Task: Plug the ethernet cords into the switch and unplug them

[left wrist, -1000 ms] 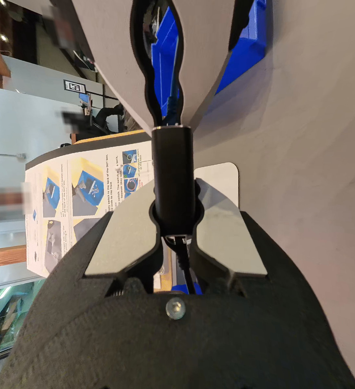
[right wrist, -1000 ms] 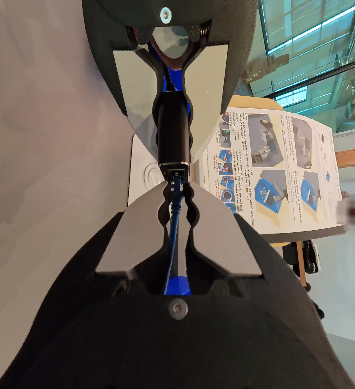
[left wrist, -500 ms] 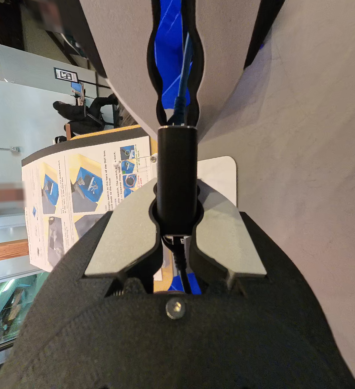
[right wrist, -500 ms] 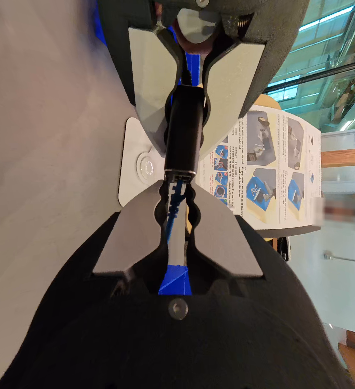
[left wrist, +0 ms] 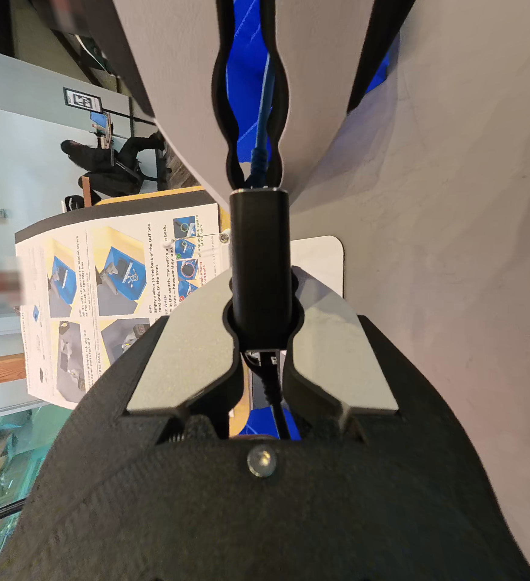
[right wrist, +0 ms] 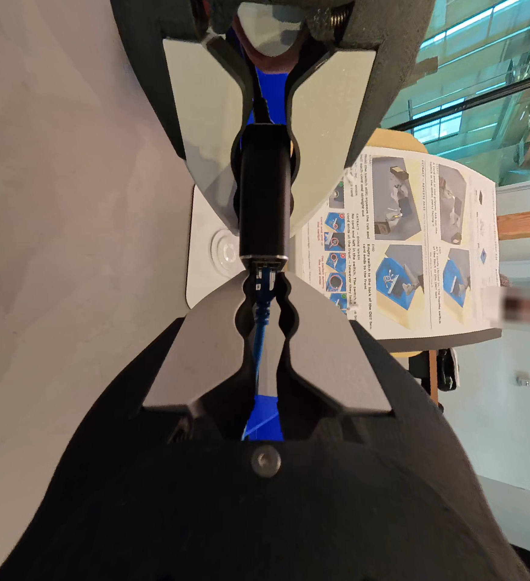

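Observation:
My left gripper (left wrist: 262,283) is shut on the small black switch (left wrist: 259,251) and holds it in the air above the grey table. A black cord (left wrist: 273,399) leaves the switch's near end. In the right wrist view my right gripper (right wrist: 264,283) is shut on the plug of the blue ethernet cord (right wrist: 262,314). The plug sits in the port at the end of the switch (right wrist: 263,195). The left gripper (right wrist: 265,220) faces me there, clamped on the switch. The right gripper (left wrist: 259,185) also shows in the left wrist view, at the switch's far end.
A printed instruction sheet (left wrist: 116,283) stands on a white base plate (left wrist: 317,261) on the grey table (left wrist: 446,251); it also shows in the right wrist view (right wrist: 414,235). A blue bin (left wrist: 245,47) lies behind the right gripper. A person (left wrist: 106,163) sits far off. Left and right tips are no more than a few centimetres apart. The white base plate (left wrist: 317,261) is about equally far from each gripper, around 25 centimeters.
My right gripper's fingers eased apart a little around the blue plug and have closed on it again. The plug stays in the port. My left gripper keeps its hold on the switch.

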The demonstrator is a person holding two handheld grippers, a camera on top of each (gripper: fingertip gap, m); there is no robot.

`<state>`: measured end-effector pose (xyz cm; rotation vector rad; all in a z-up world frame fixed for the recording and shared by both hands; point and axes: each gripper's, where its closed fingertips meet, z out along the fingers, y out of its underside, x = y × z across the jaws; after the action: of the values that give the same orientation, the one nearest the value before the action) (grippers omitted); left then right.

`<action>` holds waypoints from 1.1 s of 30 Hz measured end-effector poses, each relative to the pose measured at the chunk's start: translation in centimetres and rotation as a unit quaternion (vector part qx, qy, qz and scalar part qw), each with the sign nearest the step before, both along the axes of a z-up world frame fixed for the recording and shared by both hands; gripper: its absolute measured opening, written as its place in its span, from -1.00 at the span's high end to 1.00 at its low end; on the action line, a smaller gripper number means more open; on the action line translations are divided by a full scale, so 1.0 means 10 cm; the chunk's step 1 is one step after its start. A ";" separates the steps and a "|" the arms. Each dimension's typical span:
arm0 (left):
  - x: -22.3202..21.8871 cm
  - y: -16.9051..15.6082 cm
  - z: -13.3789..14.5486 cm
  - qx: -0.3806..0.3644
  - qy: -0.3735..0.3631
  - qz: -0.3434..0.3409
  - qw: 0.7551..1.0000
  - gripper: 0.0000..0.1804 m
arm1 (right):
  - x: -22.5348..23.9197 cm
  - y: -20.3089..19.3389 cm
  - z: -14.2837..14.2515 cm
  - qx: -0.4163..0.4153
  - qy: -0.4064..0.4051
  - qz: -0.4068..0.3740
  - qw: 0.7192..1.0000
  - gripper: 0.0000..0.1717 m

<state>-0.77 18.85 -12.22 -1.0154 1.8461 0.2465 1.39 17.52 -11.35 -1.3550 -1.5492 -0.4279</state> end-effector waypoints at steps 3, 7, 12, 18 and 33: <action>-0.01 0.01 -0.01 -0.007 0.004 -0.003 1.000 0.71 | -0.02 0.00 0.01 -0.013 0.000 0.025 1.000 0.85; -0.03 0.01 0.07 -0.020 -0.011 -0.006 1.000 0.71 | -0.02 -0.10 0.15 -0.051 0.038 0.072 0.995 0.73; -0.02 -0.02 0.14 -0.049 -0.017 -0.019 0.998 0.71 | -0.04 -0.19 0.32 -0.113 0.077 0.140 0.981 0.85; -0.01 -0.01 0.18 -0.058 -0.013 -0.022 0.998 0.71 | -0.07 -0.15 0.34 -0.120 0.061 0.146 0.980 0.85; 0.02 -0.01 0.14 -0.042 0.000 -0.026 0.999 0.72 | -0.05 -0.13 0.26 -0.134 0.064 0.143 0.979 1.00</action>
<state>-0.62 18.76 -10.86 -1.0234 1.8940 0.1392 0.87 16.24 -8.77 -1.3024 -1.7045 0.0481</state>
